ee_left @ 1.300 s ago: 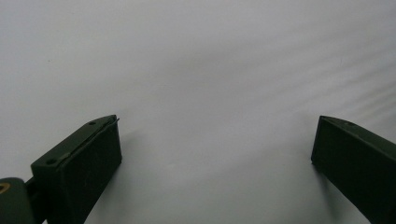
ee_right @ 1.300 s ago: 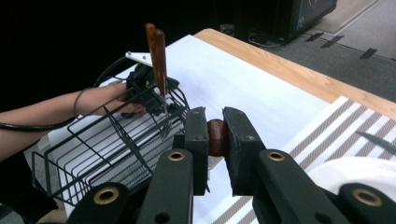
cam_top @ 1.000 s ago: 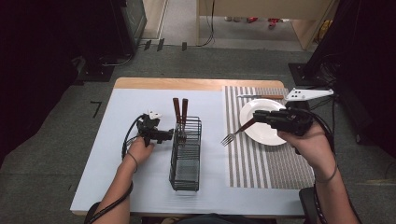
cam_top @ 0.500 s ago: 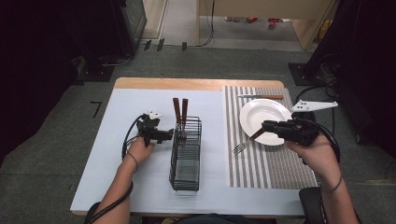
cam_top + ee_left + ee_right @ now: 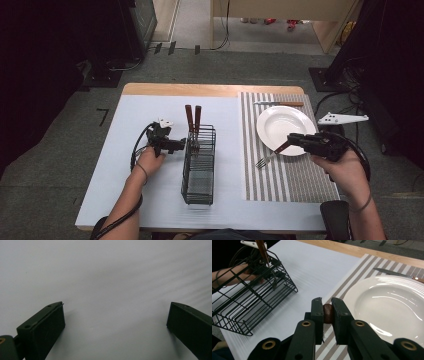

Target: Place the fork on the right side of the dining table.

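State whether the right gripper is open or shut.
Shut: the right gripper has its jaws closed on the fork handle.

A wooden table is set on grey carpet. Dark equipment is seen at the left, and black stands with cables at the right. Pale wooden furniture is placed beyond the table, under even indoor light.
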The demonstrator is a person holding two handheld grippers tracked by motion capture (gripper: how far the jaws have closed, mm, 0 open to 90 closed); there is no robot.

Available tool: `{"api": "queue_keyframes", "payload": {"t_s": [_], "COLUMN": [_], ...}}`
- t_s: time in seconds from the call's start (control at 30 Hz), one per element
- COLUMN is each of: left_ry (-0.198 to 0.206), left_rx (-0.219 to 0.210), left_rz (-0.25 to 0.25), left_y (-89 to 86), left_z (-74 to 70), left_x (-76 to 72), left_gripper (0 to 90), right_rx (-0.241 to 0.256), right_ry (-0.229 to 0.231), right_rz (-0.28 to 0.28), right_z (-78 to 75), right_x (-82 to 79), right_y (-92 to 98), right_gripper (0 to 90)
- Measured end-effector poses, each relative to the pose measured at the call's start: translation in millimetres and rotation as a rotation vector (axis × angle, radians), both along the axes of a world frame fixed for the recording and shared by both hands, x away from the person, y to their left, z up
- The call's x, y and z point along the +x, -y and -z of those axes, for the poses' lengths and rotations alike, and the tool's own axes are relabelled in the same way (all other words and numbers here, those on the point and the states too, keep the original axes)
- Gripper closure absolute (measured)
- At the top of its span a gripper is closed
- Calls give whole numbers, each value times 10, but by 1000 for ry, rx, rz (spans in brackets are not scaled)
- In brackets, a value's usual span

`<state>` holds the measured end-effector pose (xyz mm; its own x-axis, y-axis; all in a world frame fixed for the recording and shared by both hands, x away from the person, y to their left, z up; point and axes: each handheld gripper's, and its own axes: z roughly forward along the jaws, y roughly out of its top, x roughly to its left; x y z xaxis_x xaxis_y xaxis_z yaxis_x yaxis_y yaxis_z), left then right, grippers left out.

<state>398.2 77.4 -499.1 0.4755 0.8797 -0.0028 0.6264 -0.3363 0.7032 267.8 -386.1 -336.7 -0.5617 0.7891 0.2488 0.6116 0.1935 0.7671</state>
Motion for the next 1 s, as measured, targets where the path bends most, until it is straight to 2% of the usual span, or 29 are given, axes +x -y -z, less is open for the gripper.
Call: {"api": "queue_keyframes", "payload": {"t_s": [0.23, 0.63, 1.0], "left_ry": [0, 0, 0], "left_rx": [0, 0, 0], "left_rz": [0, 0, 0], "left_y": [0, 0, 0], "left_z": [0, 0, 0], "left_x": [0, 0, -1], "left_gripper": [17, 17, 17], "right_rx": [20, 24, 64], "right_ry": [-25, -76, -152], "right_rz": [29, 70, 138], "right_z": [57, 145, 389], "right_x": [-28, -52, -45], "right_y": [111, 320, 654], "right_gripper": [808, 782, 748]}}
